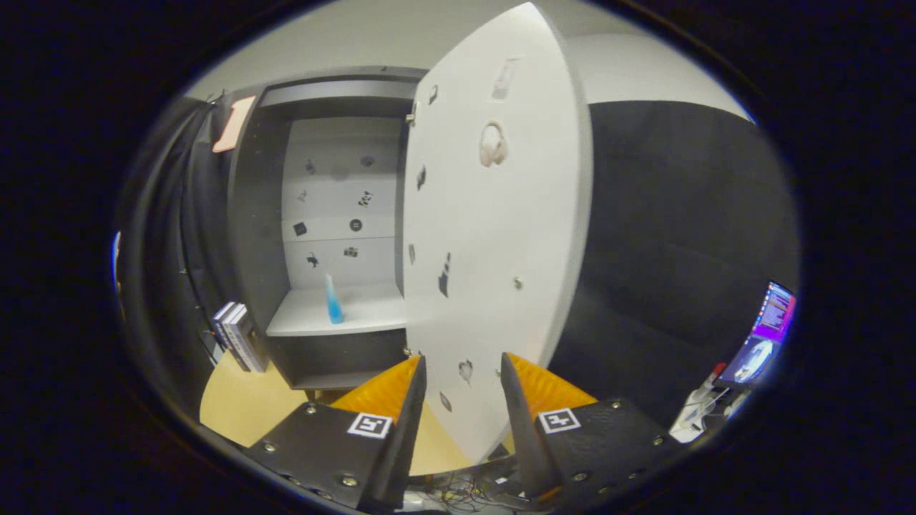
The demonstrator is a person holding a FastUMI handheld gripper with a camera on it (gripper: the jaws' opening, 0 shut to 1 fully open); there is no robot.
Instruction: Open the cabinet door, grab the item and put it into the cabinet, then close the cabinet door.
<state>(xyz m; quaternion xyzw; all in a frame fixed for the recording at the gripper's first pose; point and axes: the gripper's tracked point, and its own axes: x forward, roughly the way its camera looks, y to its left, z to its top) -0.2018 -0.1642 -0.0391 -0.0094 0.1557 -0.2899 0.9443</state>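
Nearest the lens, the hand-held gripper (461,372) has its two fingers spread apart with nothing clamped between them; the lower edge of the cabinet door (494,236) shows through the gap just ahead of them.

That door is white, swung wide open on hinges at its left edge, and dotted with small dark stickers and a pale headphone-shaped sticker near its top. A small knob (517,283) sits towards its right edge.

Left of the door, the cabinet (247,236) stands open, with dark side walls and a pale back panel carrying more small stickers. On the cabinet's white shelf (358,315), a slim blue bottle (333,300) stands upright, close to the shelf's front edge and left of the door's hinge side.

Left of the cabinet's base, a few books (236,335) lean against its outer wall, resting on the yellow bench (236,408) that runs beneath the cabinet and under the fingers. An orange card (234,123) is fixed by the cabinet's upper left corner.

Far right of the door, a lit screen (762,336) glows above a tangle of cables.
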